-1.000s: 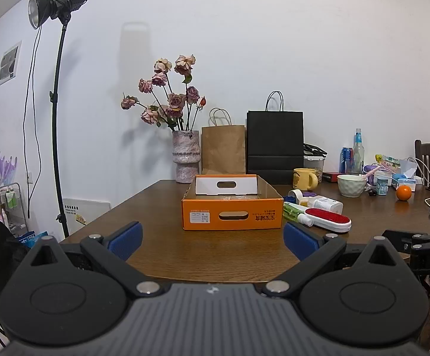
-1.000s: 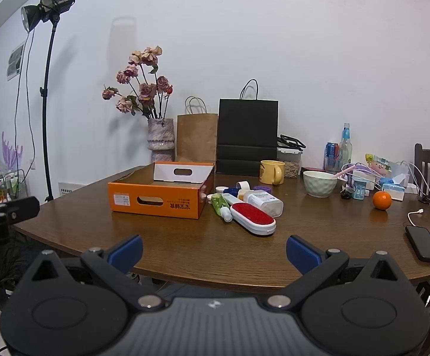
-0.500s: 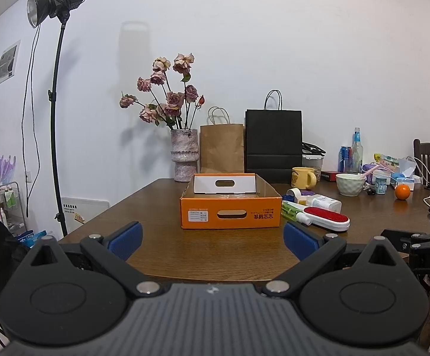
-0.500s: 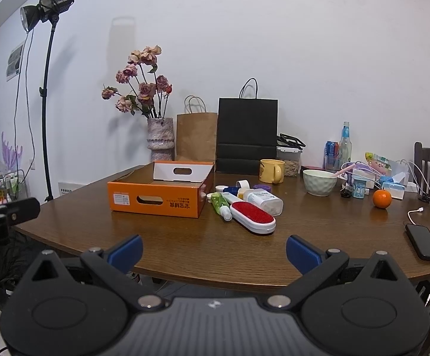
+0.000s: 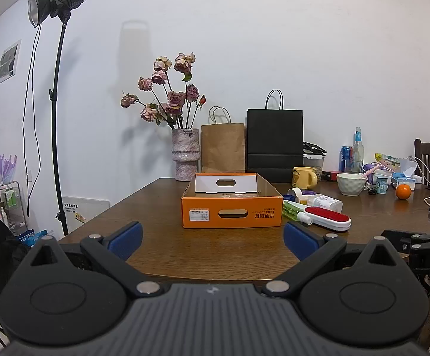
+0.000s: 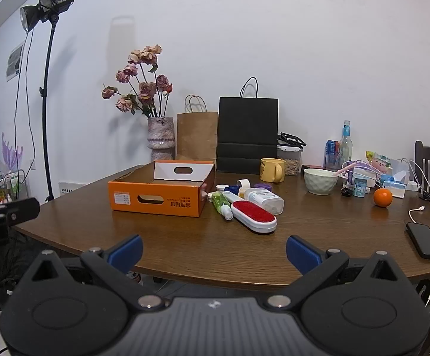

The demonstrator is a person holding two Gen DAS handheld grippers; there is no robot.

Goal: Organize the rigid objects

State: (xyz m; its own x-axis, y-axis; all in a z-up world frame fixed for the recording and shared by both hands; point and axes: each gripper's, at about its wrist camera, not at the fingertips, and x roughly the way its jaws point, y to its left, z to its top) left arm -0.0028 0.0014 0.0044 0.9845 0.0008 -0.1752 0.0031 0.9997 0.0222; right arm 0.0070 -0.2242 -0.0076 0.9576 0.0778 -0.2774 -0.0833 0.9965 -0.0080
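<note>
An open orange cardboard box (image 5: 231, 213) (image 6: 155, 200) sits on the brown table (image 5: 185, 249) (image 6: 244, 249). Right of it lies a pile of small rigid items: a red-and-white lint brush (image 5: 329, 219) (image 6: 255, 216), a green bottle (image 5: 292, 209) (image 6: 221, 202), a white bottle (image 5: 323, 201) (image 6: 264, 200) and several lids. My left gripper (image 5: 213, 238) hangs open before the table's near edge, facing the box. My right gripper (image 6: 214, 250) is open too, off the near edge, facing the pile. Neither holds anything.
Along the back stand a flower vase (image 5: 185, 157), a brown bag (image 5: 222, 147) and a black bag (image 6: 247, 135). A yellow mug (image 6: 271, 169), a white bowl (image 6: 320, 181), an orange (image 6: 382, 197), bottles and clutter fill the right side. A phone (image 6: 425, 240) lies charging; a light stand (image 5: 55, 112) is left.
Both views have shifted only slightly; the box and pile look a touch nearer in the left wrist view. Both grippers stay open and nothing on the table has moved.
</note>
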